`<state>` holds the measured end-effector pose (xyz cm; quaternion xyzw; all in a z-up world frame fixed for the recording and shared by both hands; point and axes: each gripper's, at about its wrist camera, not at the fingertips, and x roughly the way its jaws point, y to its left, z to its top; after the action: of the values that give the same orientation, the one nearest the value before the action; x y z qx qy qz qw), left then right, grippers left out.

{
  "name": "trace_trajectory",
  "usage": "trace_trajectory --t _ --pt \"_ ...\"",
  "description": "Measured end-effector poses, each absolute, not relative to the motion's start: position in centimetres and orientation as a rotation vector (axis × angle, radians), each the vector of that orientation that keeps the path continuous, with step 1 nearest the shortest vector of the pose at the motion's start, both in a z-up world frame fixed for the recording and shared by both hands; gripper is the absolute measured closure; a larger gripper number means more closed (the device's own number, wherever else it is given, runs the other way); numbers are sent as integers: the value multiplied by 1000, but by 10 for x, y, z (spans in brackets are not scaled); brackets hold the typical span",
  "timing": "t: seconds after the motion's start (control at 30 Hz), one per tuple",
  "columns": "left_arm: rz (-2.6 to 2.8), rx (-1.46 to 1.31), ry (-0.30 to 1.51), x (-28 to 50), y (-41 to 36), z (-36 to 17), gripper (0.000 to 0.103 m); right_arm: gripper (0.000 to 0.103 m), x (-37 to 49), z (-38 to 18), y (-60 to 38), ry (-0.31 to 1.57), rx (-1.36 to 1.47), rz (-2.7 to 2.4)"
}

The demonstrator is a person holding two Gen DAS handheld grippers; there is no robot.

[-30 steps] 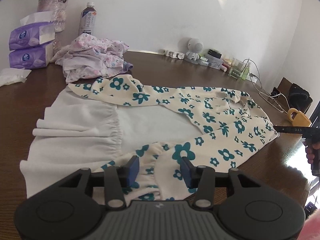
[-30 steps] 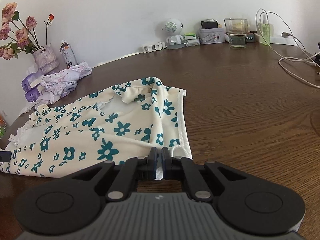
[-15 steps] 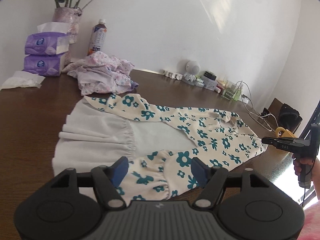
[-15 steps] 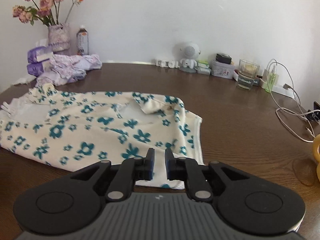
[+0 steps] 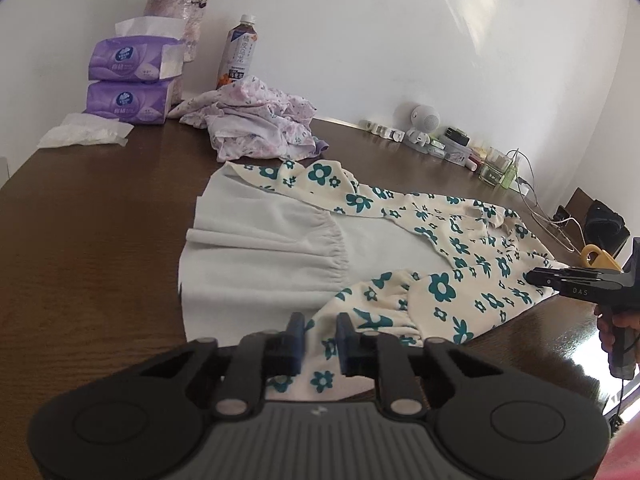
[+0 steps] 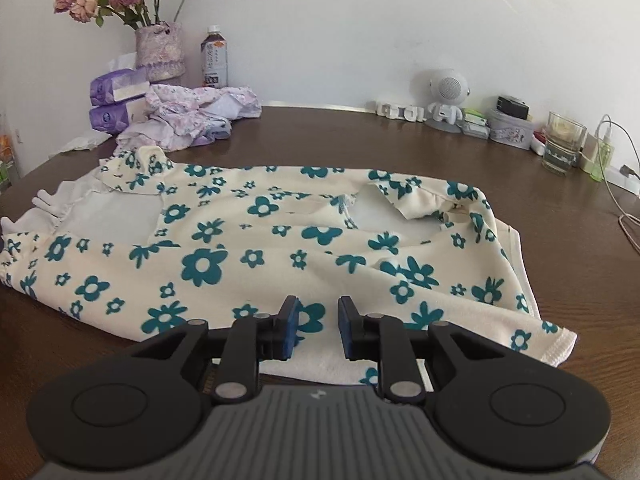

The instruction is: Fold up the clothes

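Your left gripper (image 5: 320, 334) jaws narrow over the dress (image 5: 400, 280) cuff; right gripper (image 6: 317, 320) narrow, empty, hem at 12 o'clock.

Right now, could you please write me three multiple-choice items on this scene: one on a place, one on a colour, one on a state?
1. Where is the lilac heap?
A. beside the tissue packs
B. on the dress
C. by the glass

2. What colour are the flowers on the dress?
A. red
B. teal
C. yellow

3. How is the right claw?
A. shut on cloth
B. open
C. out of view

Answers: 1 A, the heap lies next to the packs. 2 B, teal on cream. 3 B, a gap shows between its jaws.
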<state>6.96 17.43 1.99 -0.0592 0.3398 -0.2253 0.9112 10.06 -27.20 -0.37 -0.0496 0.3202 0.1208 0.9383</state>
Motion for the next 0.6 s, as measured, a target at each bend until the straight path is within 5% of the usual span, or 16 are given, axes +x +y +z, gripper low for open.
trace_trajectory --t 0.27,0.43,0.6 --pt "-438 -95 695 74 173 12 91 75 98 -11 -282 657 -46 230" --pt "-536 -293 679 72 190 19 46 75 97 -11 -280 652 -53 228" --pt "-538 -253 740 85 179 17 50 75 97 -11 -278 645 -60 222"
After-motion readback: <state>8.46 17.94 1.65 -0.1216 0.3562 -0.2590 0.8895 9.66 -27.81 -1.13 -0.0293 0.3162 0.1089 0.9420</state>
